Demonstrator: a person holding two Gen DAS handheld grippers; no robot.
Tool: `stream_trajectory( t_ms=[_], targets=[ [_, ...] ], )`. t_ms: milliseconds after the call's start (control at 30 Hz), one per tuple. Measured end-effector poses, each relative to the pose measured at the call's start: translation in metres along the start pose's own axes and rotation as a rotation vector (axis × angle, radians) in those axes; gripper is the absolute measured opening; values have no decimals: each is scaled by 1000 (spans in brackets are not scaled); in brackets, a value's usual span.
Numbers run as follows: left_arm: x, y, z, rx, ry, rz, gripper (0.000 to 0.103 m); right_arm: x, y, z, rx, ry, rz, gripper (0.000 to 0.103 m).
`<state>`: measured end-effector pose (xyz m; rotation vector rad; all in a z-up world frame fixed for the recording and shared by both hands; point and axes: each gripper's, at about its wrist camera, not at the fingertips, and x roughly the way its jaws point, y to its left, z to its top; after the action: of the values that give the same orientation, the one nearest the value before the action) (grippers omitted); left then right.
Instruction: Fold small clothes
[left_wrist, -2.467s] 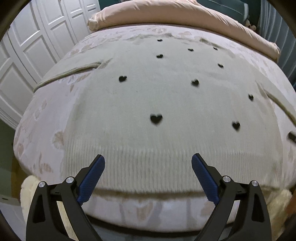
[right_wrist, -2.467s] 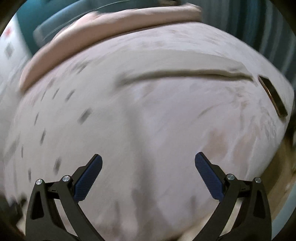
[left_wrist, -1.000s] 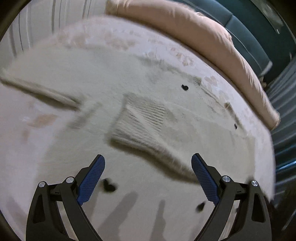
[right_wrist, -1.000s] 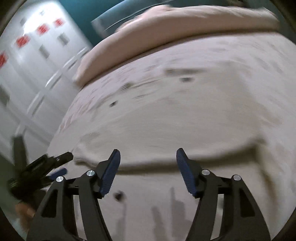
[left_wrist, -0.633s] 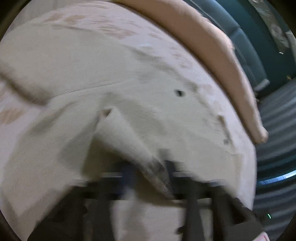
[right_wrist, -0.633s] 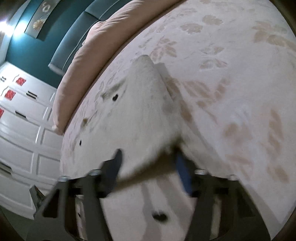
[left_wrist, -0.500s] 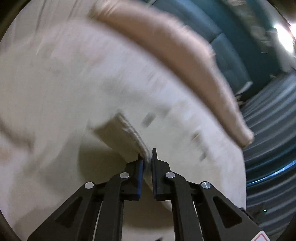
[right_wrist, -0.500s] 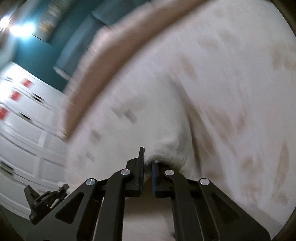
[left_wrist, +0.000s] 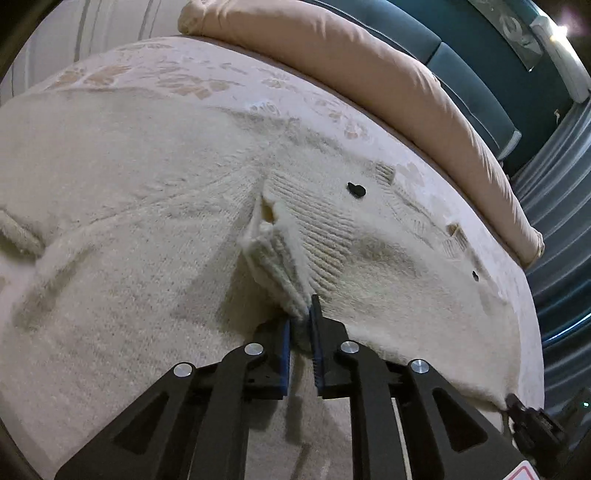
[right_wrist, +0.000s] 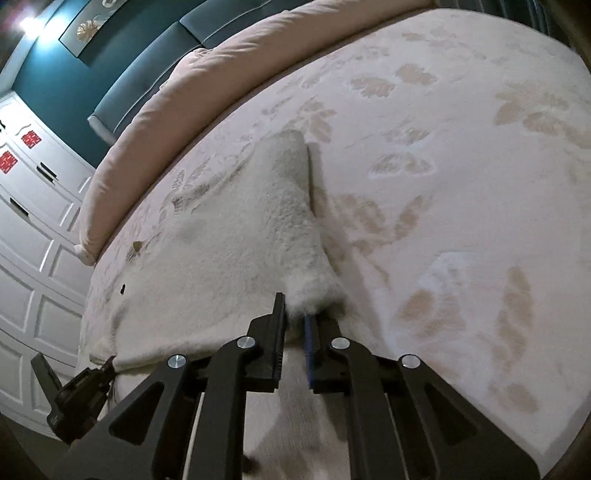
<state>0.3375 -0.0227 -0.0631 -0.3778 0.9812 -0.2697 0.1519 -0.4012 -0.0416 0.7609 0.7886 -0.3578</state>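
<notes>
My fingers are pinched on knitwear at both ends of a hem: the left gripper (left_wrist: 301, 325) has its blue pads (left_wrist: 284, 341) clamped on a bunched ridge of the cream sweater (left_wrist: 122, 229), and the right gripper (right_wrist: 293, 325) bites a fluffy corner of the same garment, both pairs of jaws easing apart by a hair while the wool stays pressed between them.

The sweater lies spread across the floral bedspread (right_wrist: 461, 166), running away from my fingertips toward the pink bolster (left_wrist: 351, 62) at the far edge. Just beyond my left fingertips the ribbed band stands up in a tent, a small black heart (left_wrist: 356, 190) sits further out on the knit, and the rest lies flat to either side. From my right fingers the fabric rises in a peaked fold straight ahead; off to the left of them I can see my other gripper at the same edge.

I judge this a light, soft, floppy piece. It will sag between my two grips, stretch if I pull hard, and its fuzzy nap should hold well against the pads rather than slip. The ribbed hem is the firmest place to hold, so I reckon the two hem corners are the right purchase for carrying the lower edge over the body.
</notes>
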Motion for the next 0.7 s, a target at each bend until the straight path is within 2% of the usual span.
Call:
stream_trajectory(
  t_ms=[67,133,267,367,400,467,533,567,633,700],
  targets=[
    [3,-1,-3,8,-15,-8,14,-17,0,1,-2,-61,-39,15],
    [5,1,-10,1,-33,-26,14,-22,4,10,-16,-116,-85,25],
    [3,14,-12,-33,-58,-77,14,-10,39,38,-115,-136,-43,25],
    [1,20,-14,-44,-66,-97,14,19,67,37,-247,-81,-14,25],
    [1,21,-14,-42,-70,-98,14,34,71,33,-299,-41,-41,23],
    [3,21,-14,-36,-76,-96,14,70,60,22,-362,20,-151,17],
    [3,21,-16,-30,-79,-92,14,66,49,26,-308,-14,-108,10],
    [3,20,-16,-26,-83,-89,14,58,47,33,-244,-19,-128,10],
    [2,20,-18,-19,-89,-83,14,43,51,36,-190,-53,-110,18],
    [1,18,-19,-11,-93,-74,14,35,61,27,-253,-70,-110,23]
  ],
)
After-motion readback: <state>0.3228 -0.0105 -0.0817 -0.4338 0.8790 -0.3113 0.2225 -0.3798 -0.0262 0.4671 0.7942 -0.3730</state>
